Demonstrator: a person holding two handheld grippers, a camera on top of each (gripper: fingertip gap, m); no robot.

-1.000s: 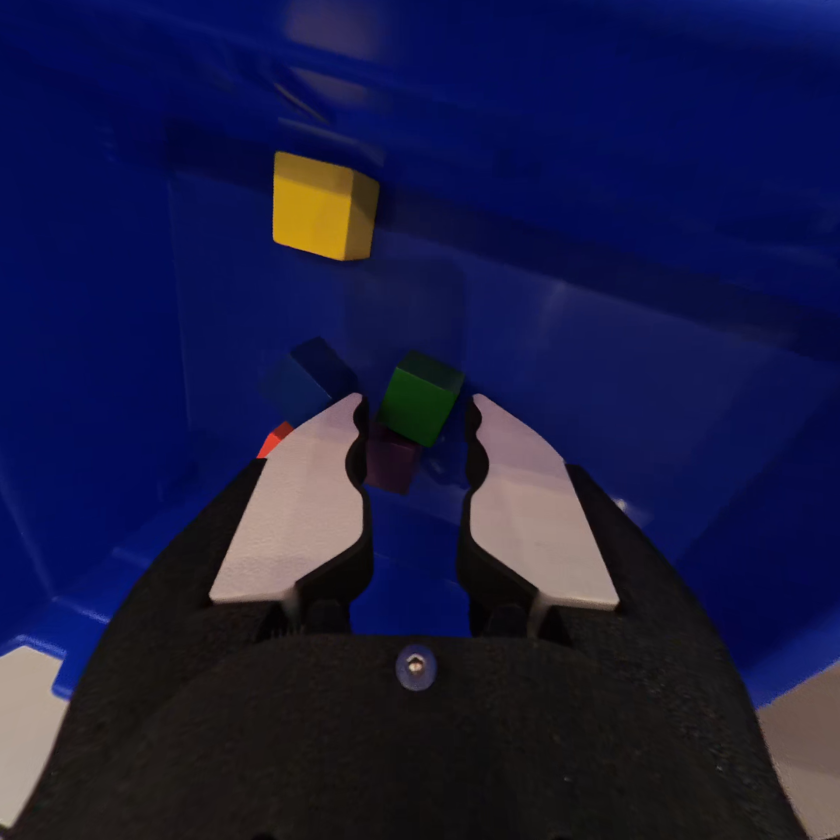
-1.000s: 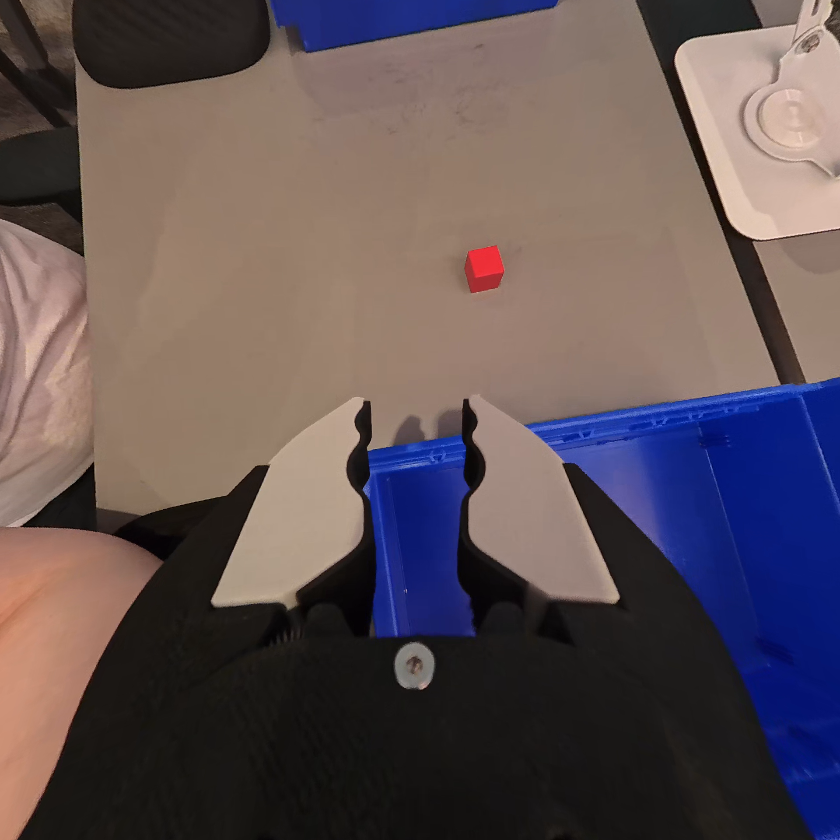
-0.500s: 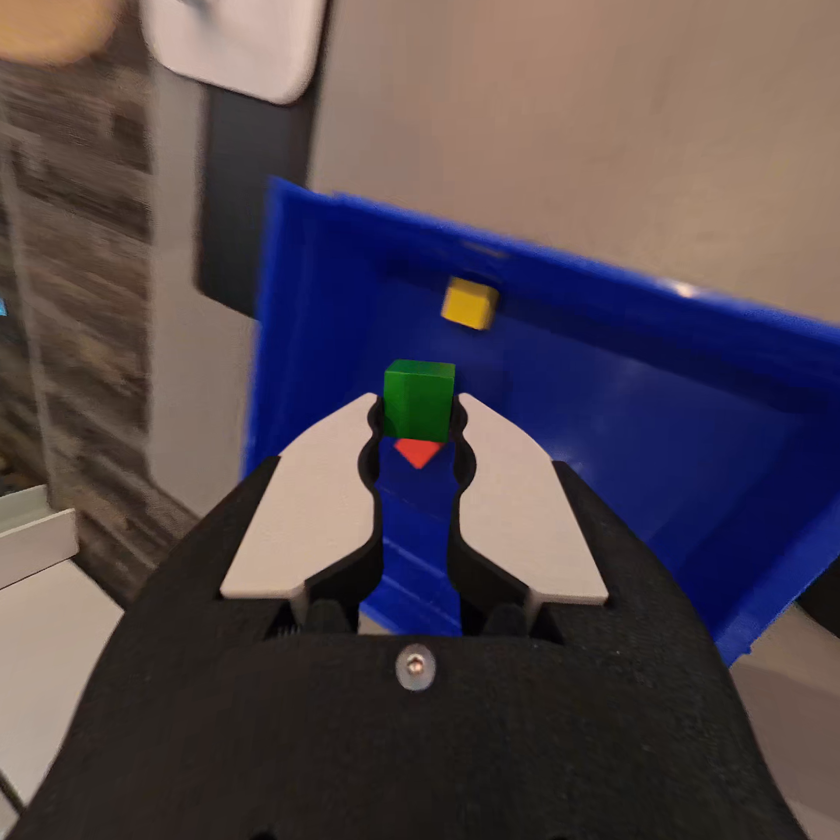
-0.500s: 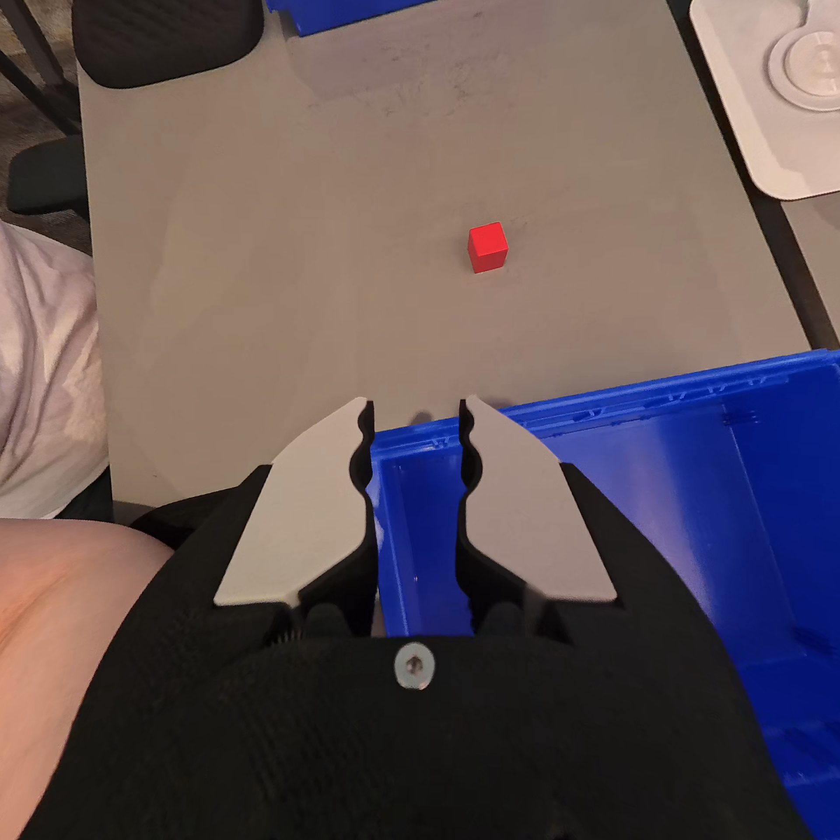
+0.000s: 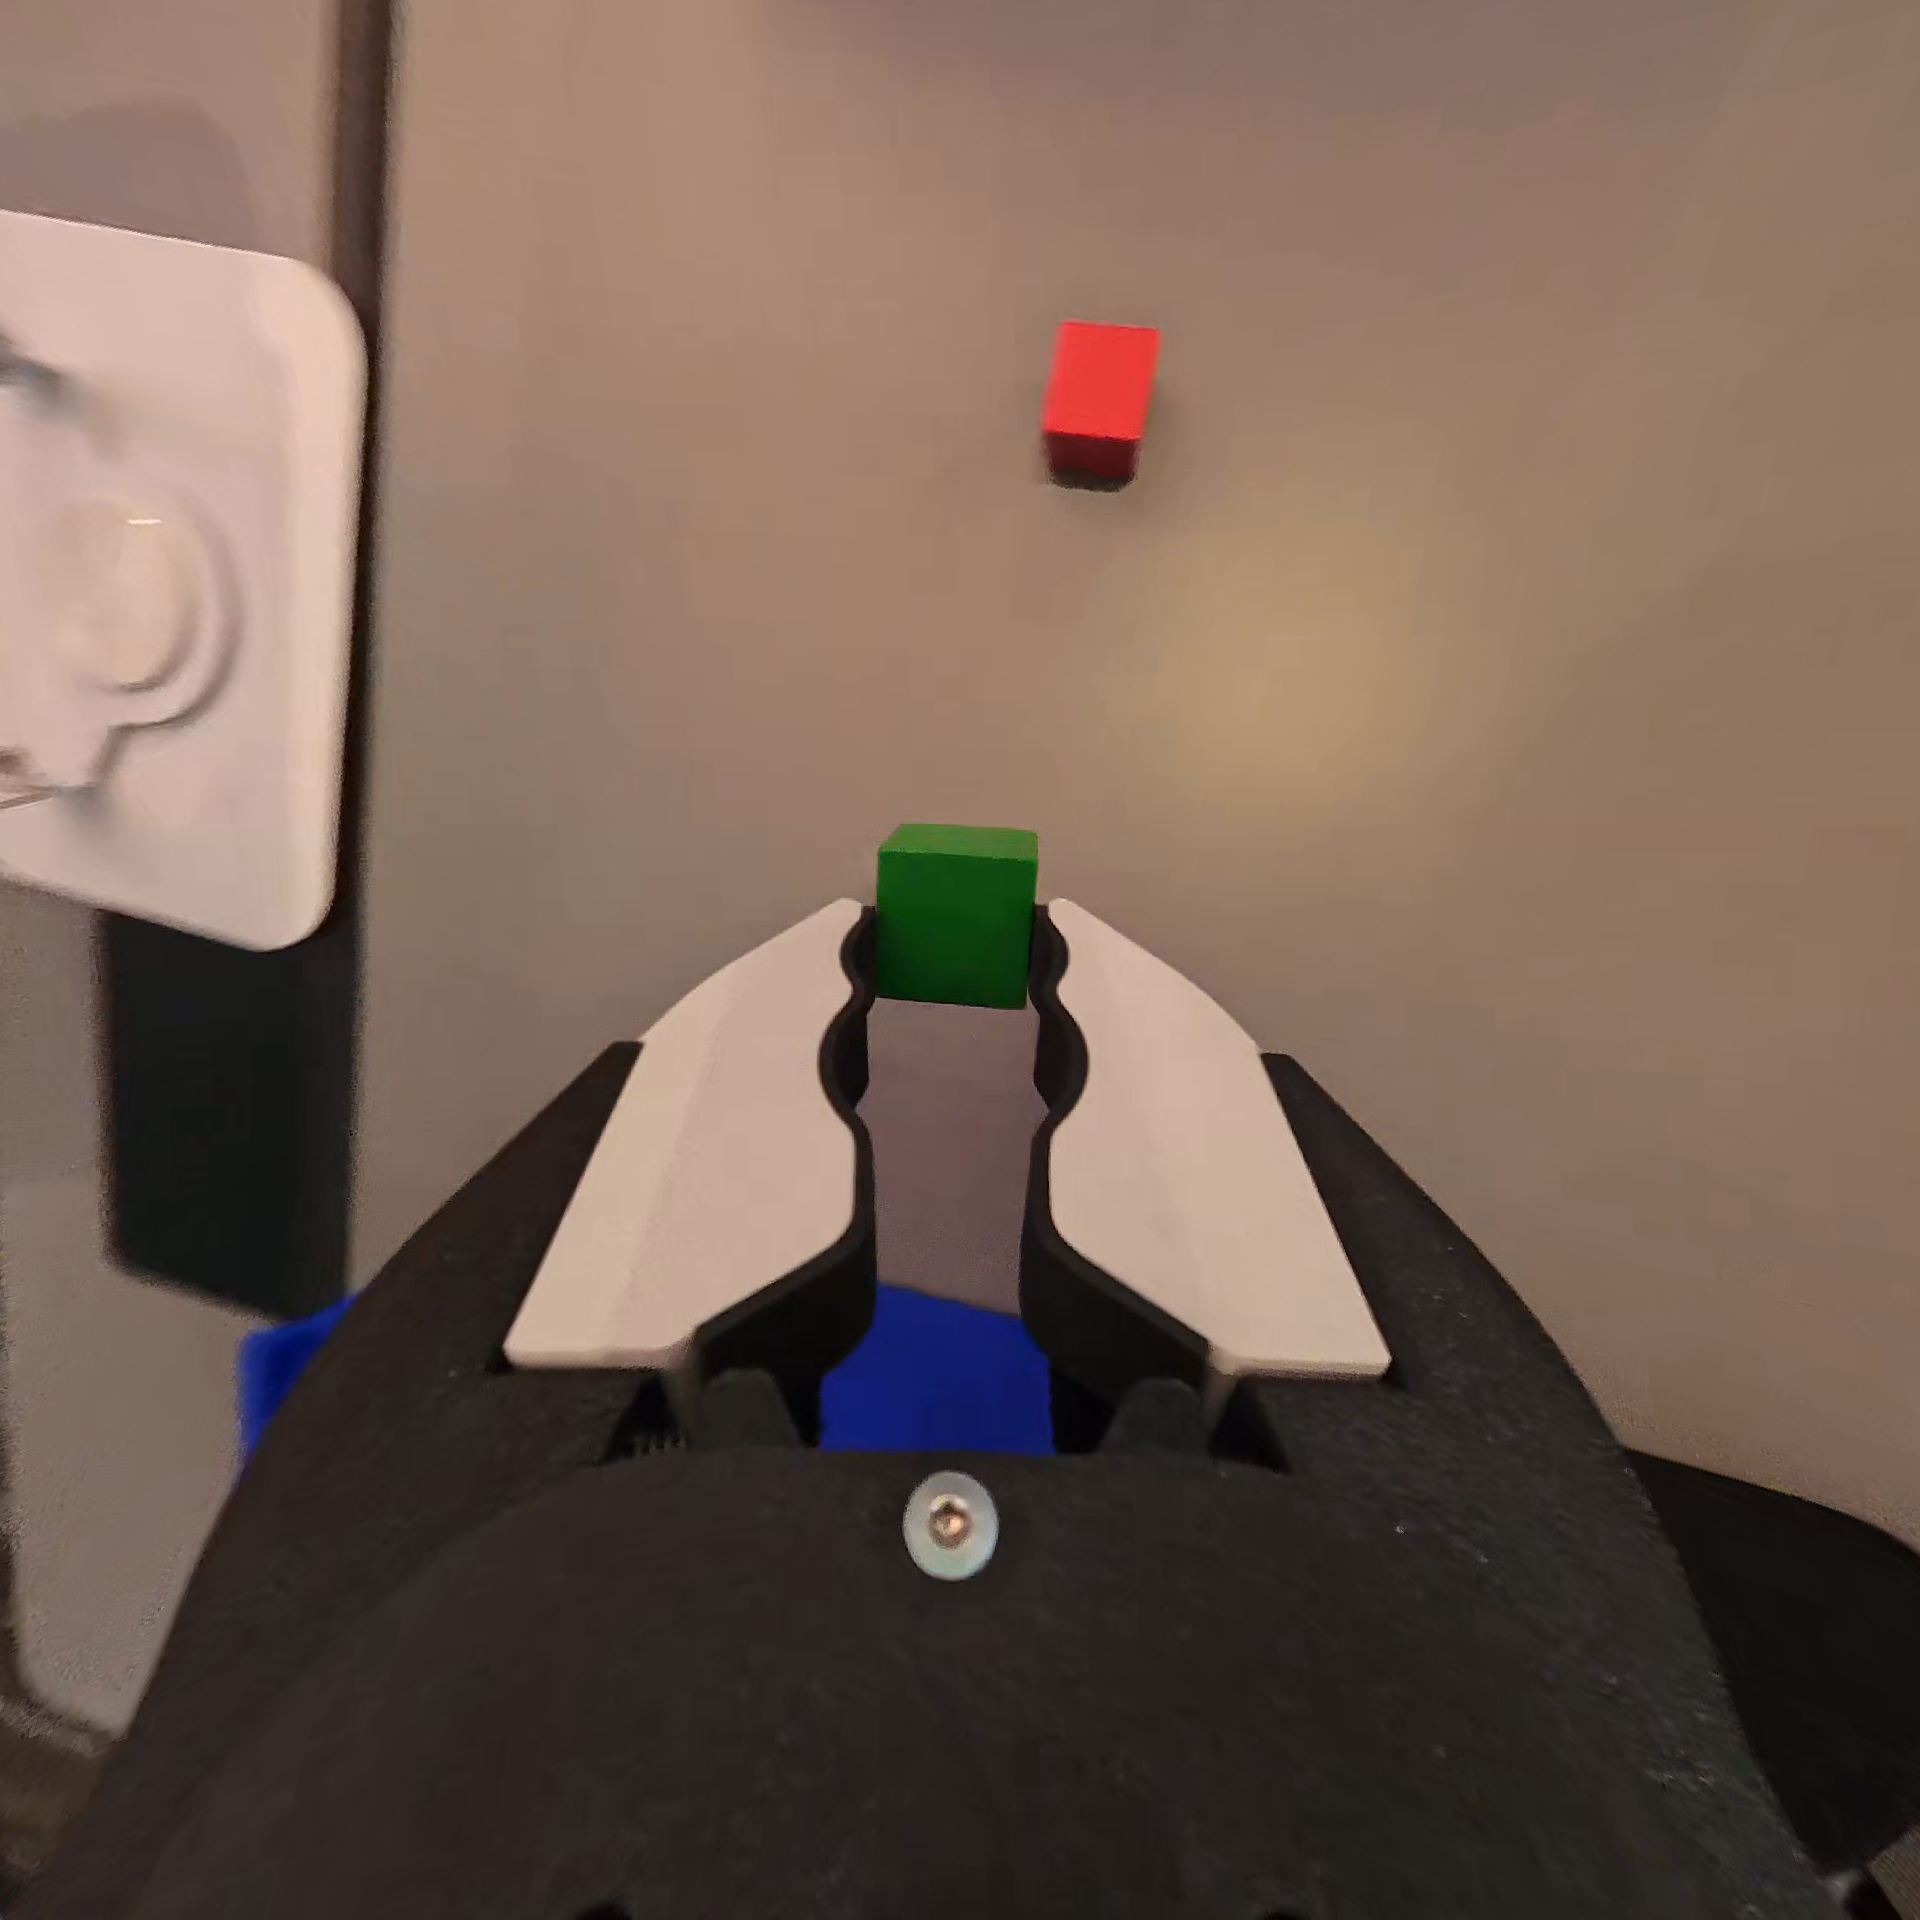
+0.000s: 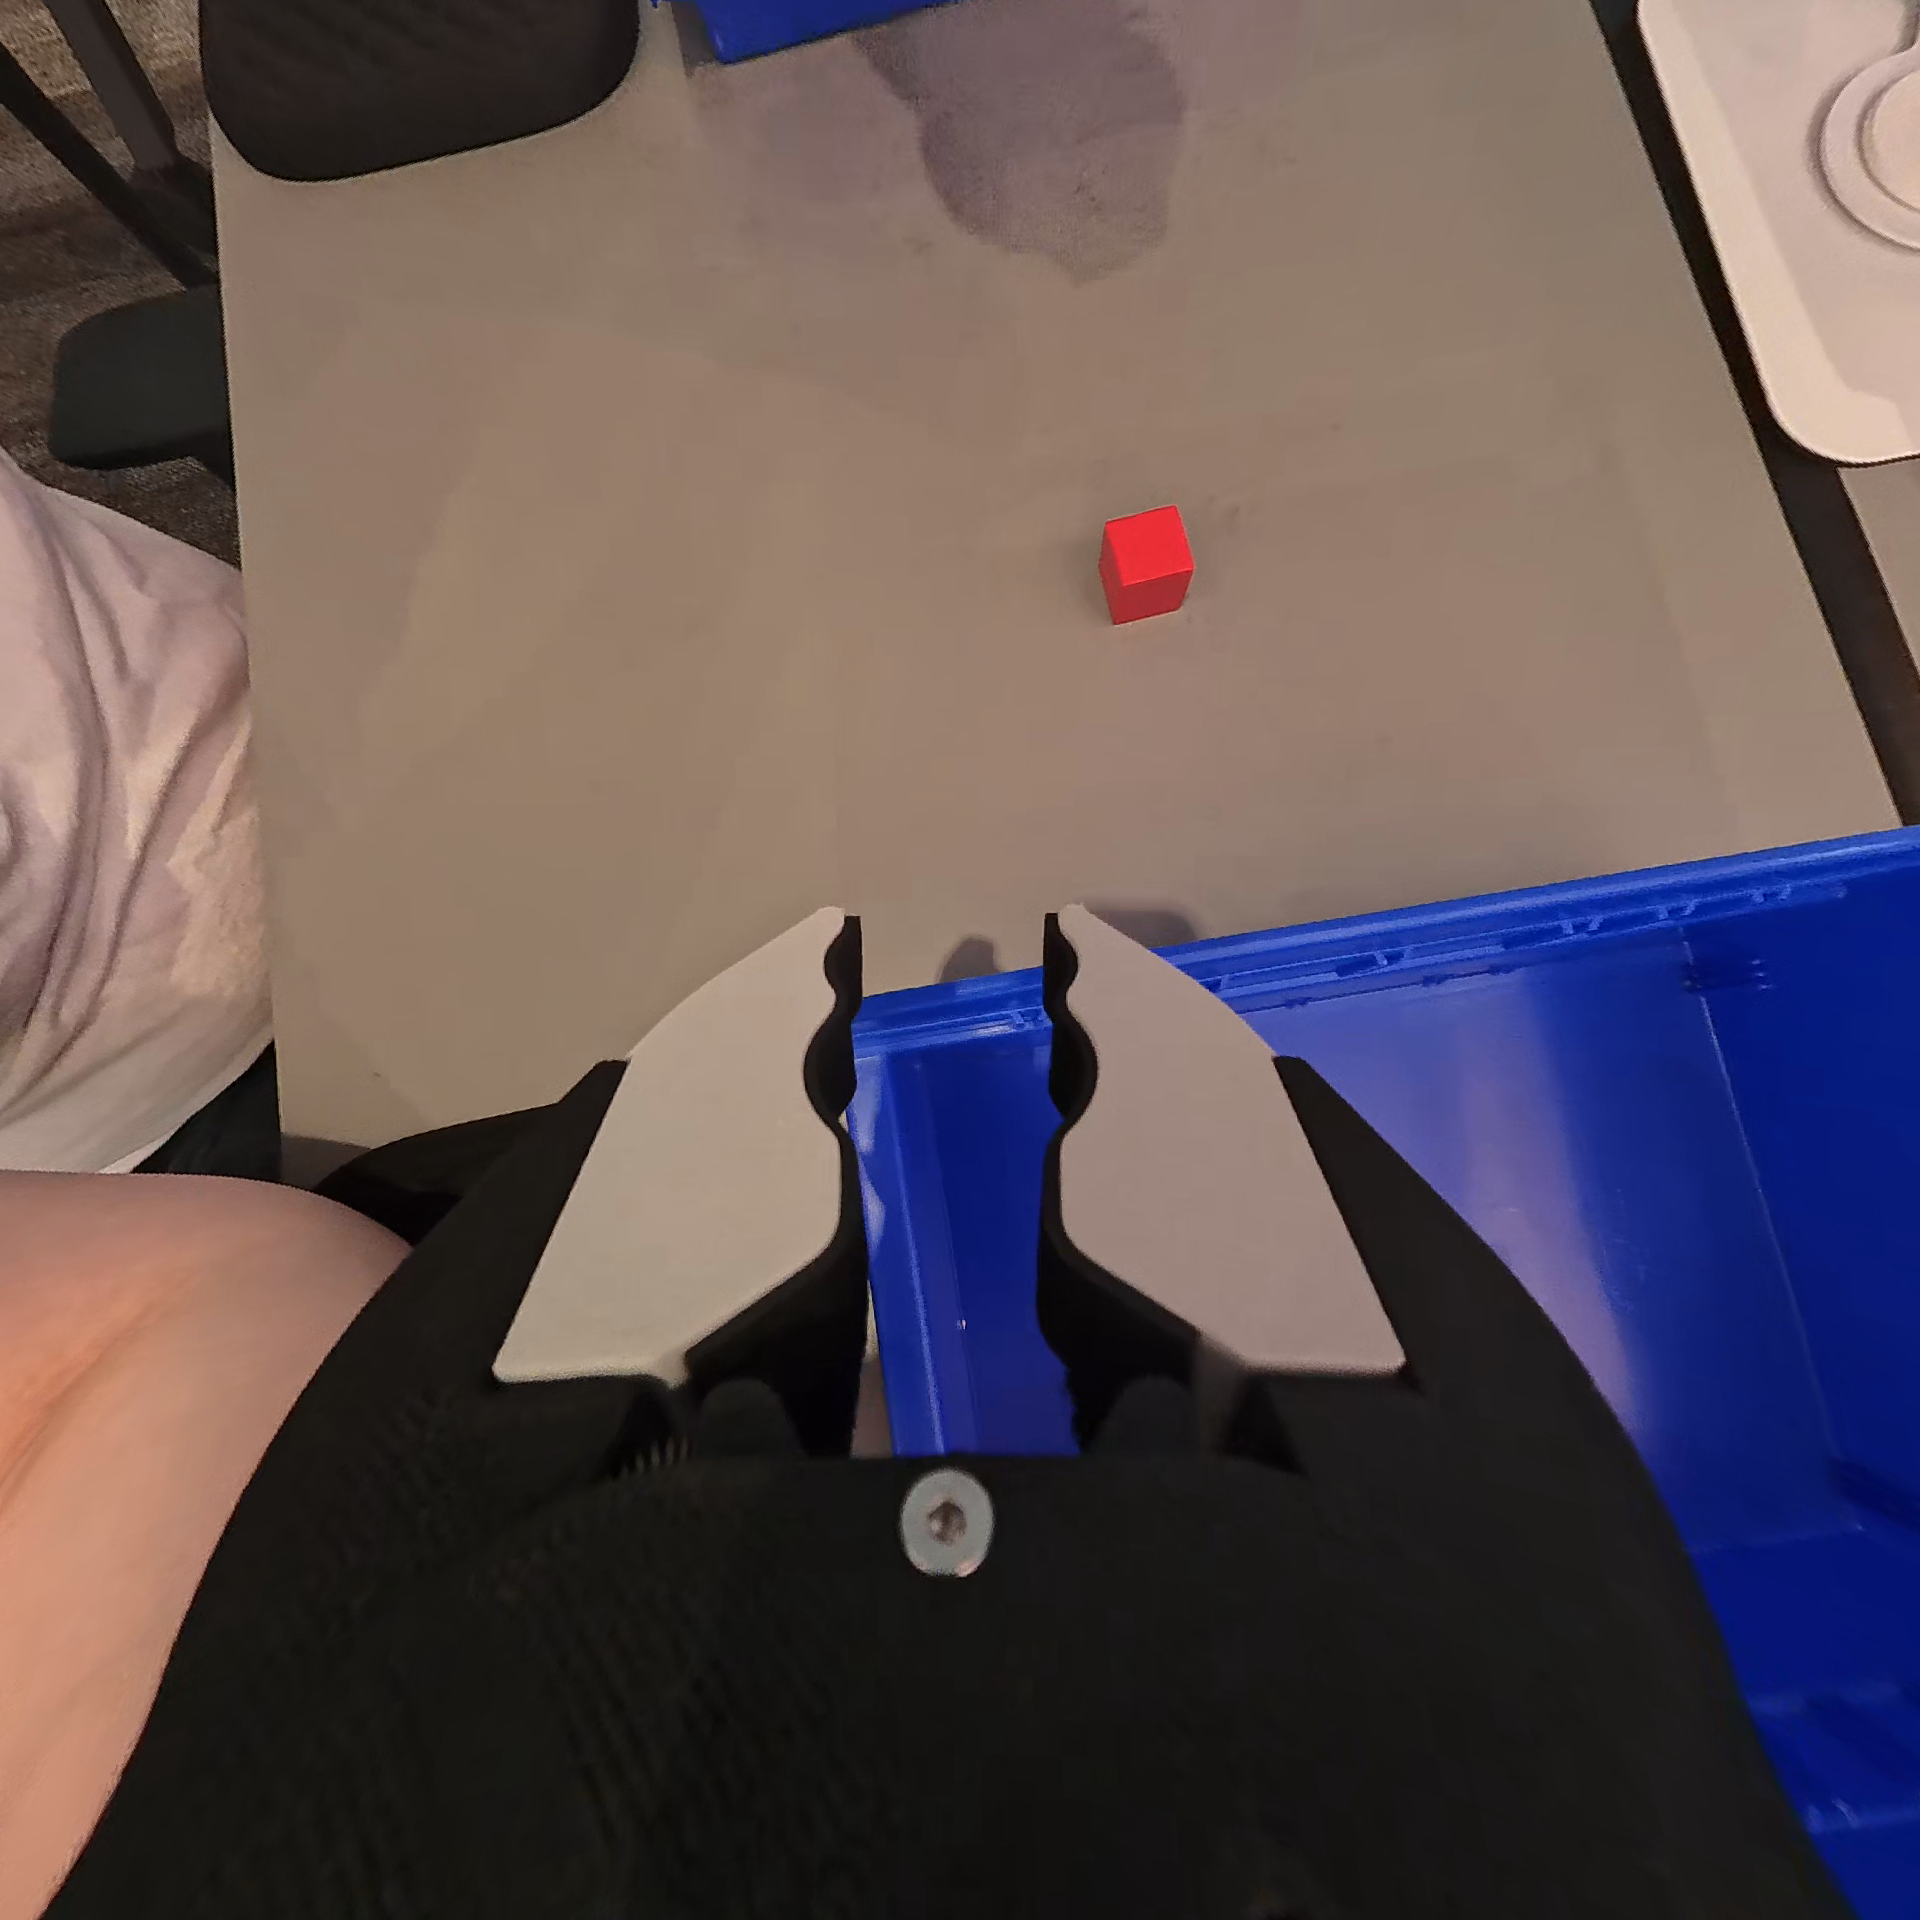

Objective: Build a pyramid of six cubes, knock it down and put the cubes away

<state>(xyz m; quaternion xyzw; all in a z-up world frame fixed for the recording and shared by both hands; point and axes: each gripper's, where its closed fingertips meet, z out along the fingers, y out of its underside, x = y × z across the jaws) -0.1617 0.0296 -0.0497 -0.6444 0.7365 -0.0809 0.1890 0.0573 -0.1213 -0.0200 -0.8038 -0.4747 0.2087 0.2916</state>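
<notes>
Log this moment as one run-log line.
phase: building | left tool: shut on green cube, above table | right tool: open, empty | red cube: alone on table

White tray [image 5: 177, 582] beside grey table [image 6: 644, 582].

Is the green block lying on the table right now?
No, the green cube is pinched between the fingertips of the left gripper, held up over the grey table.
</notes>
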